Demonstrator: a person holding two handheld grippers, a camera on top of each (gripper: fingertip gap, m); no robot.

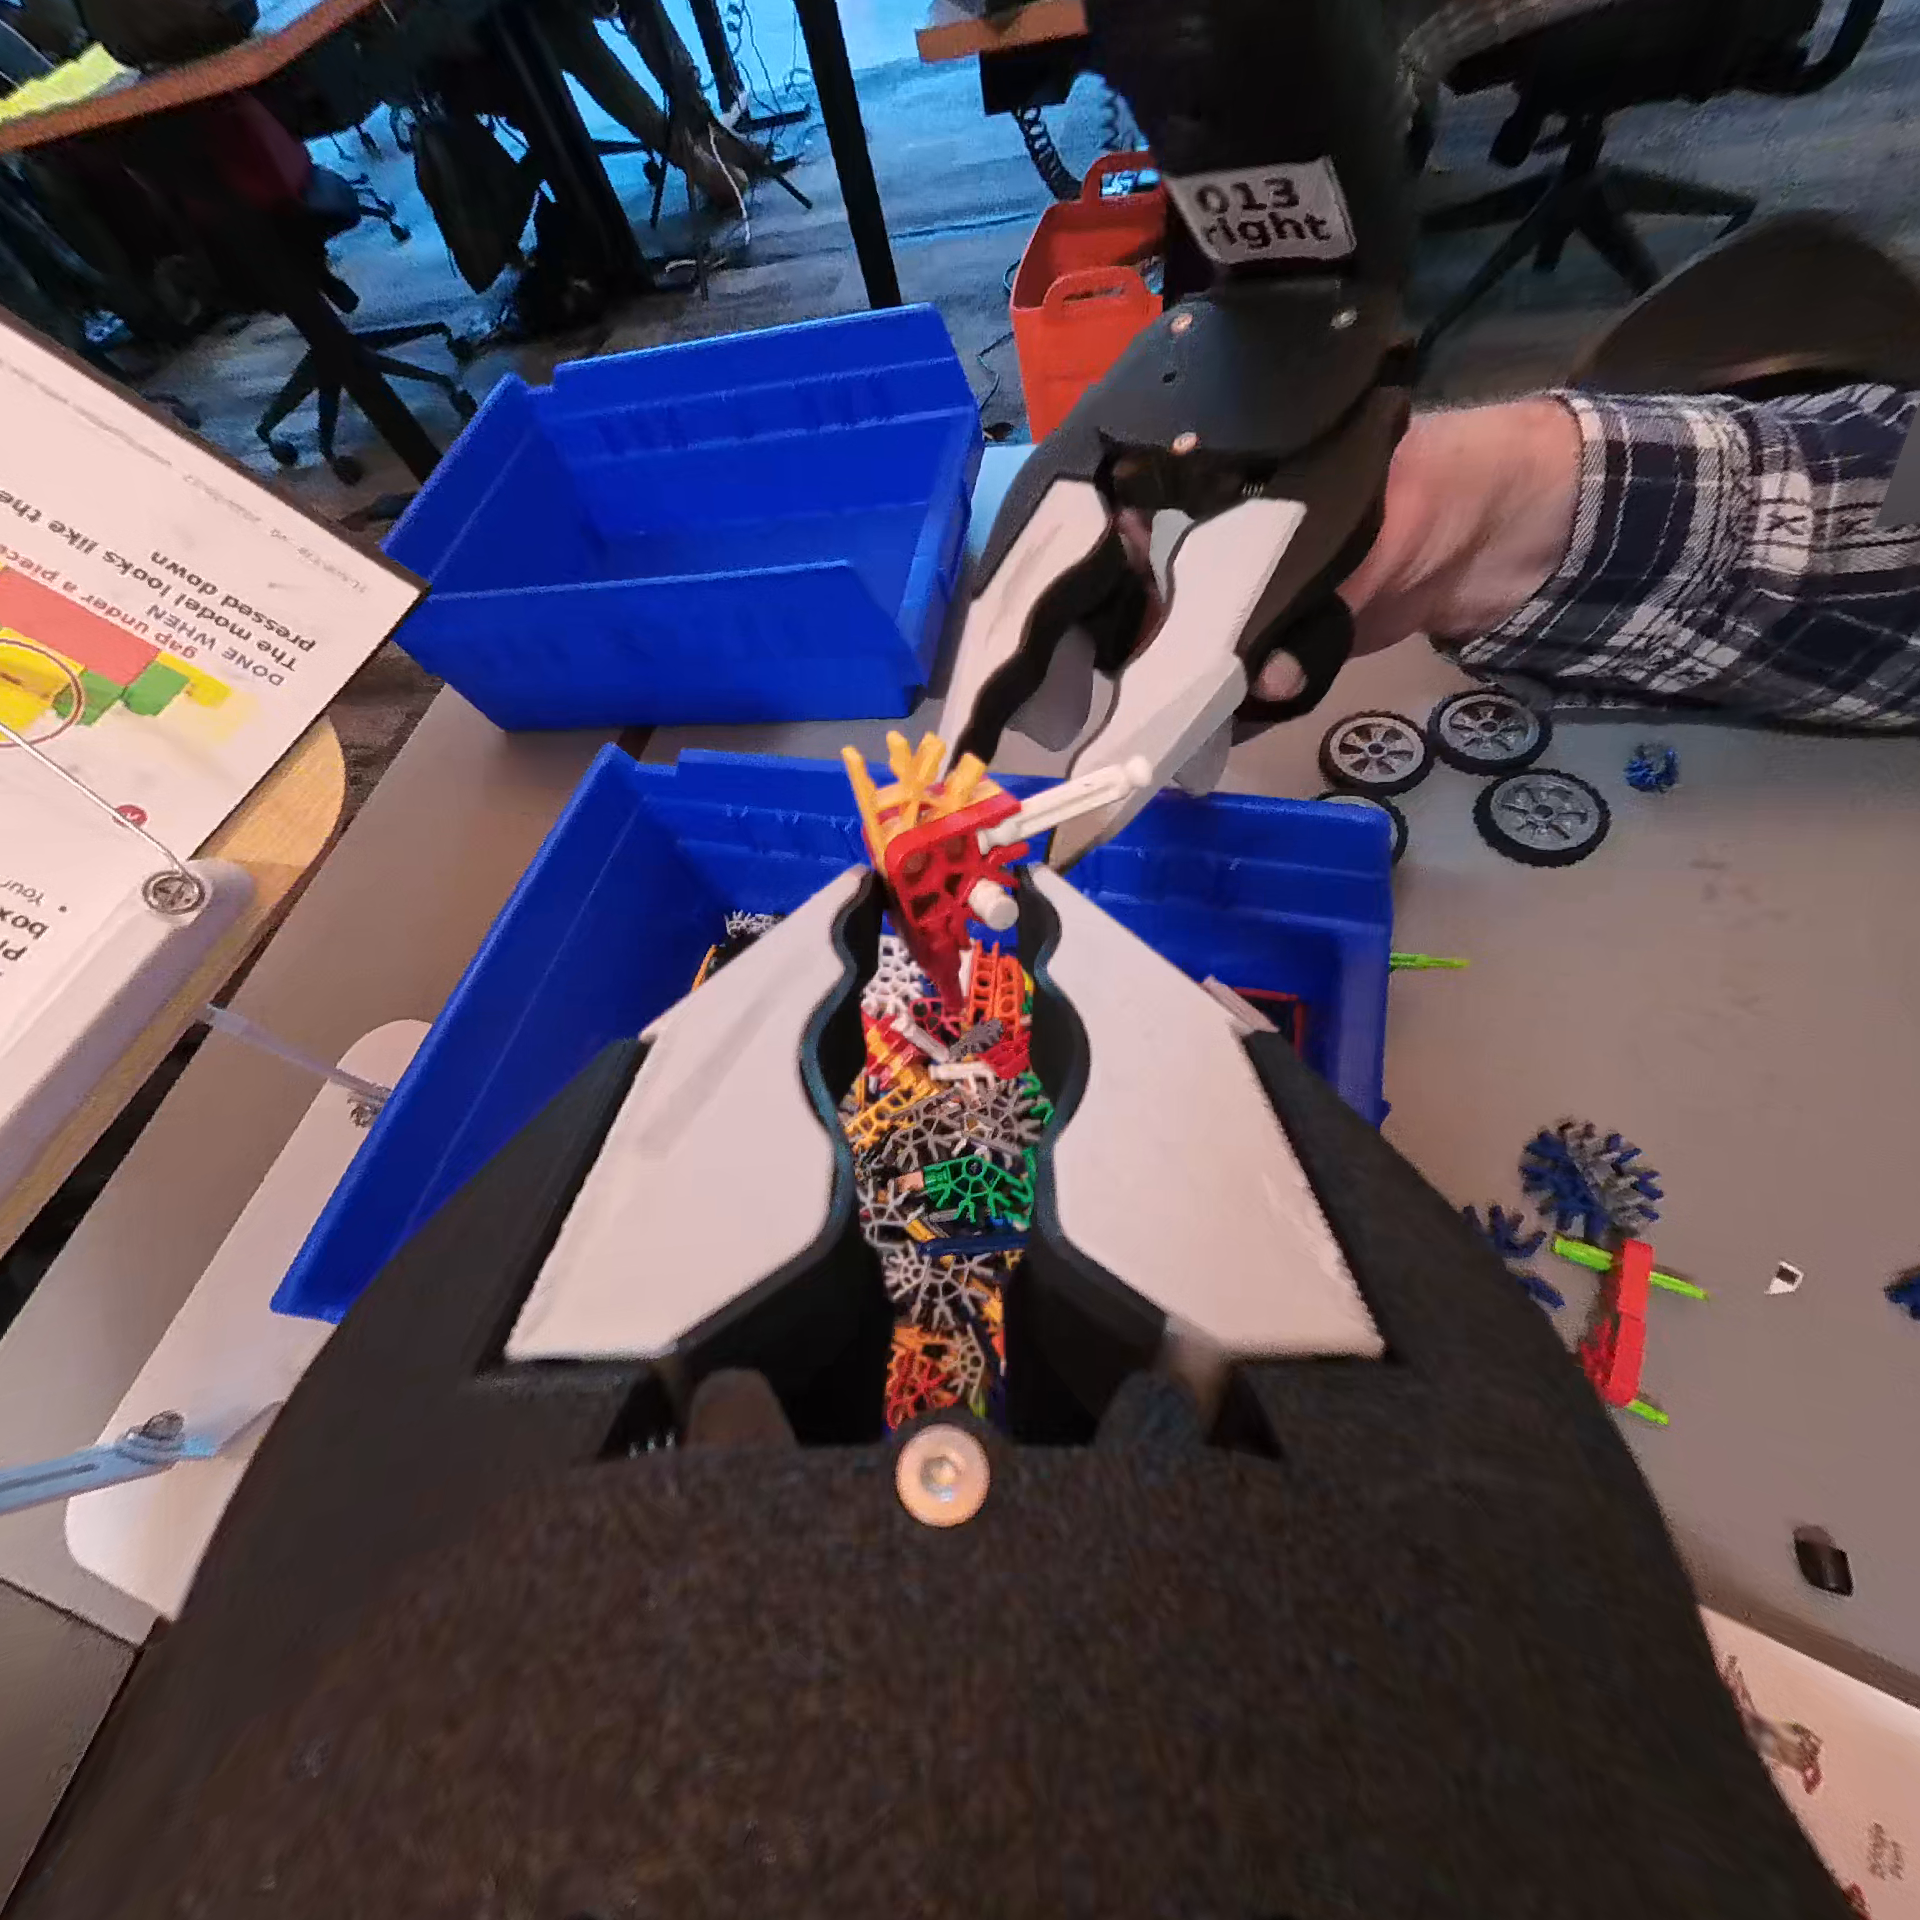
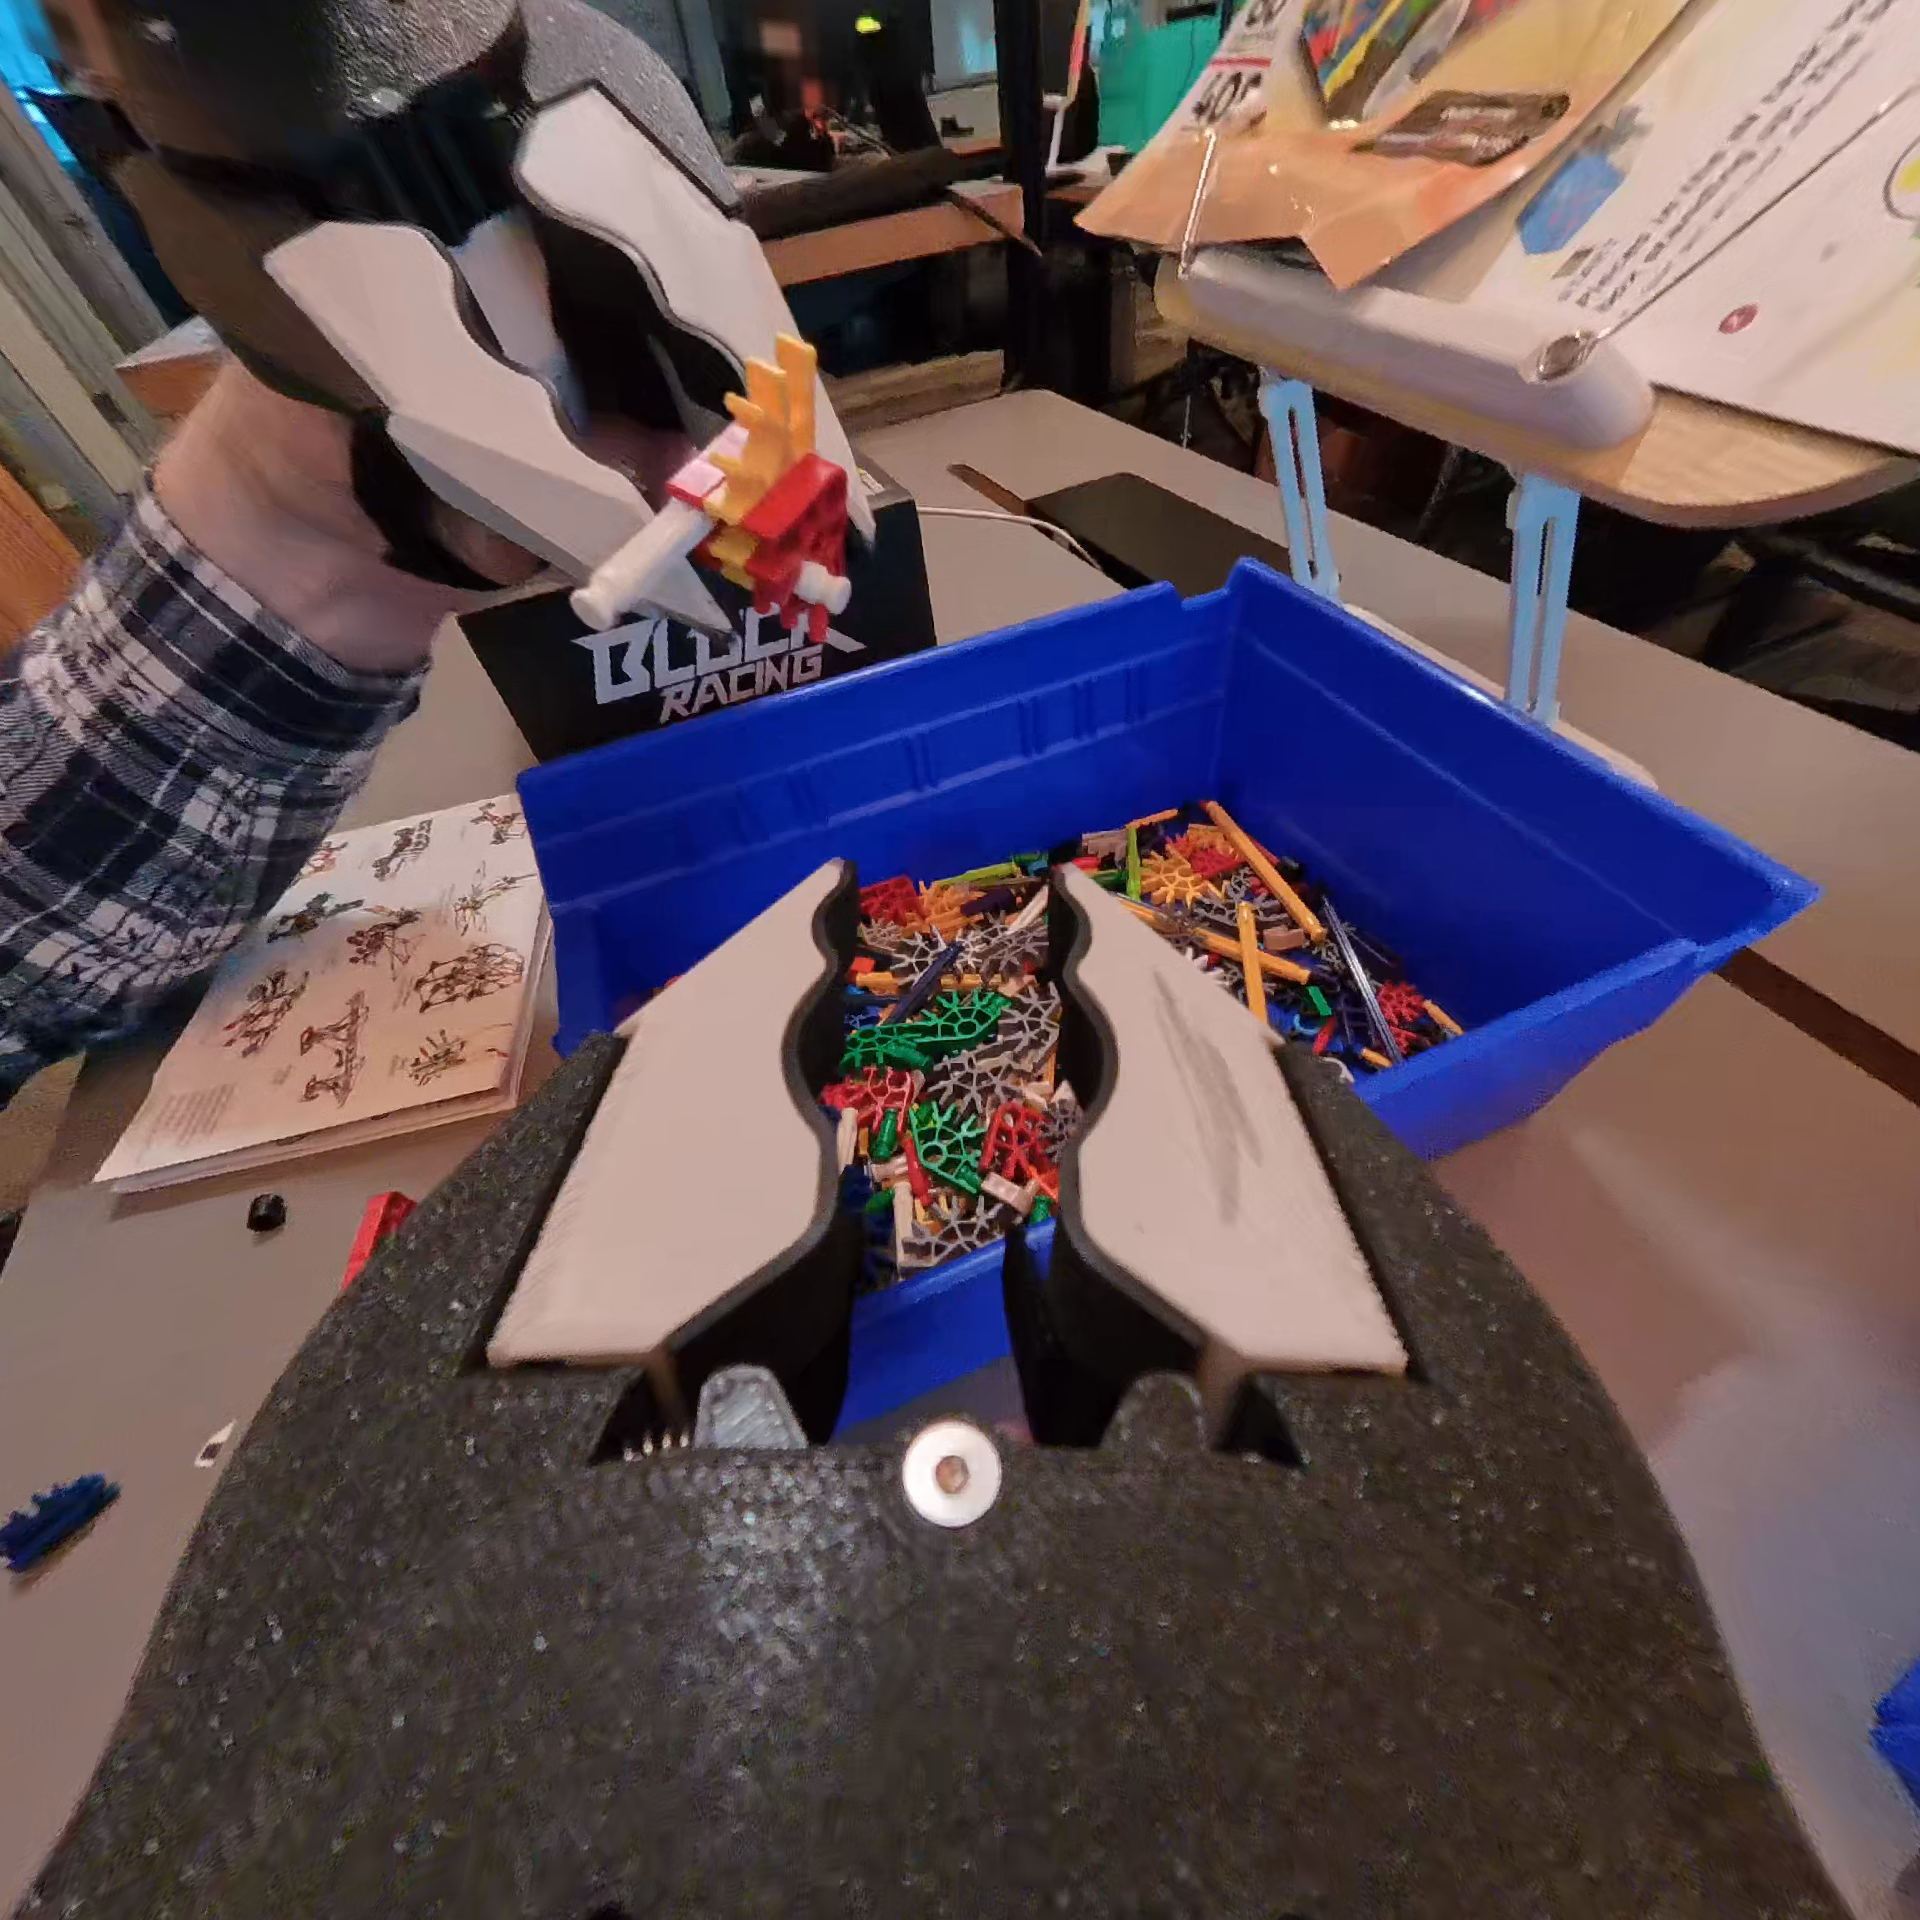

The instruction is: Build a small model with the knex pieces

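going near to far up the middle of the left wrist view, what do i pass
left gripper clamped on a red plastic connector piece → blue plastic bin full of mixed colourful construction pieces → second blue plastic bin → orange bag with handles on the floor
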